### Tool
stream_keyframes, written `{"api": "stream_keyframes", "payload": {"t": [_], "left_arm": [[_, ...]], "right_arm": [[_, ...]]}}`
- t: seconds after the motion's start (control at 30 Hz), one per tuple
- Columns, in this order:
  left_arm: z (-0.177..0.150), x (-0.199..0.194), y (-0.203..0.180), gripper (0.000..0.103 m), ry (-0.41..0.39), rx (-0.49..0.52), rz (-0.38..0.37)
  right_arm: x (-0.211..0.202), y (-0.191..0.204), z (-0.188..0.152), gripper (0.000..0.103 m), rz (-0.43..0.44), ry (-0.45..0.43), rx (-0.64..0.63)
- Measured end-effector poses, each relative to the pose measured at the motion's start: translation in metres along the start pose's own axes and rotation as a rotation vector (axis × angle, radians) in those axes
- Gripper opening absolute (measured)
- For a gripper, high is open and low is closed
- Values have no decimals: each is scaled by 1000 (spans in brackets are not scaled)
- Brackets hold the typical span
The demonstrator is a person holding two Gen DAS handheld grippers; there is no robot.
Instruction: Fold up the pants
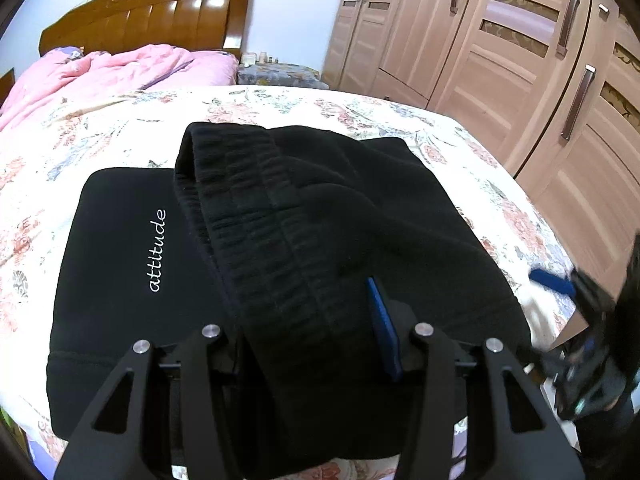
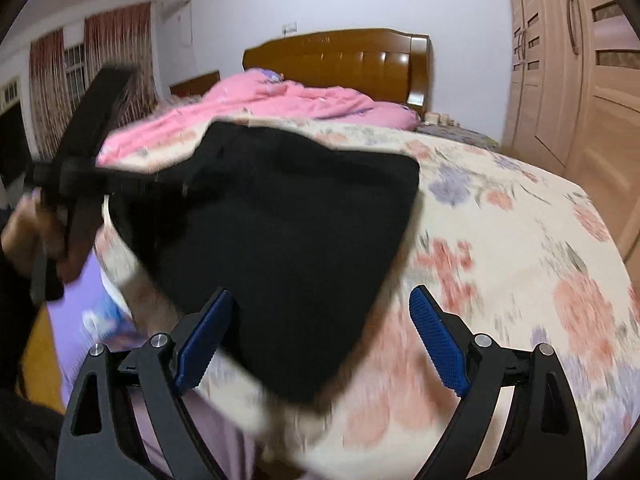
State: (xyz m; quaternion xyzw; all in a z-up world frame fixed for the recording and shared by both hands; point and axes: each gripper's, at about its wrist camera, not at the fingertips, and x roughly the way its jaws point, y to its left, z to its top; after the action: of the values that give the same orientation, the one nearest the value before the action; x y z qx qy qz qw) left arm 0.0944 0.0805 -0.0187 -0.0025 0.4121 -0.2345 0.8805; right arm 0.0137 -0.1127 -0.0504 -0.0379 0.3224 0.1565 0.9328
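Between the left gripper's [image 1: 316, 344] clenched fingers sits the pants' [image 1: 320, 216] waistband w/ bulk ahead; right gripper [image 2: 320, 336], fingers released, should pinch the near corner btwn them before folding.

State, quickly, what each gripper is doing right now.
Left gripper: closed on the black pants, lifting the waistband end.
Right gripper: open, holding nothing, pants edge between its fingers.

place: home bedroom — bed [image 1: 280, 108] | wooden headboard [image 2: 340, 64] | wardrobe [image 1: 500, 40] | pink quilt [image 2: 280, 100]
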Motion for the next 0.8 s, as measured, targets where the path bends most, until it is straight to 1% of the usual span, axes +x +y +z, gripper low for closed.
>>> {"api": "stream_keyframes", "payload": {"t": [0.07, 0.1, 0.13, 0.17, 0.2, 0.23, 0.27, 0.3, 0.33, 0.47, 0.7, 0.8], "left_arm": [[0, -1, -2, 50, 4, -6, 9], [1, -2, -3, 49, 5, -9, 17], [2, -5, -5, 45, 0, -14, 24], [3, -9, -7, 38, -9, -22, 23], [5, -14, -6, 35, -22, -39, 8], [9, -23, -3, 30, -41, -76, -33], [11, -28, -2, 28, -52, -97, -63], [14, -34, 0, 28, -66, -123, -108], [17, -39, 1, 27, -76, -138, -138], [25, -47, -8, 25, -102, -175, -206], [49, -58, -16, 24, -119, -231, -318], [62, -67, -29, 23, -129, -221, -366]], "right_arm": [[3, 3, -10, 87, -30, 12, -17], [4, 3, -13, 94, -46, 12, -19], [8, 1, -14, 98, -81, 27, -20], [11, 0, -16, 98, -103, 35, -24], [12, -1, -16, 98, -106, 35, -25], [10, -4, -17, 98, -98, 25, -14], [9, -7, -18, 98, -86, 16, 1], [7, -10, -20, 98, -74, 6, 21], [7, -15, -23, 98, -66, -6, 48], [10, -25, -30, 98, -50, -1, 111], [4, -3, -33, 98, -15, -25, 65], [11, 6, -30, 98, -52, -30, 49]]}}
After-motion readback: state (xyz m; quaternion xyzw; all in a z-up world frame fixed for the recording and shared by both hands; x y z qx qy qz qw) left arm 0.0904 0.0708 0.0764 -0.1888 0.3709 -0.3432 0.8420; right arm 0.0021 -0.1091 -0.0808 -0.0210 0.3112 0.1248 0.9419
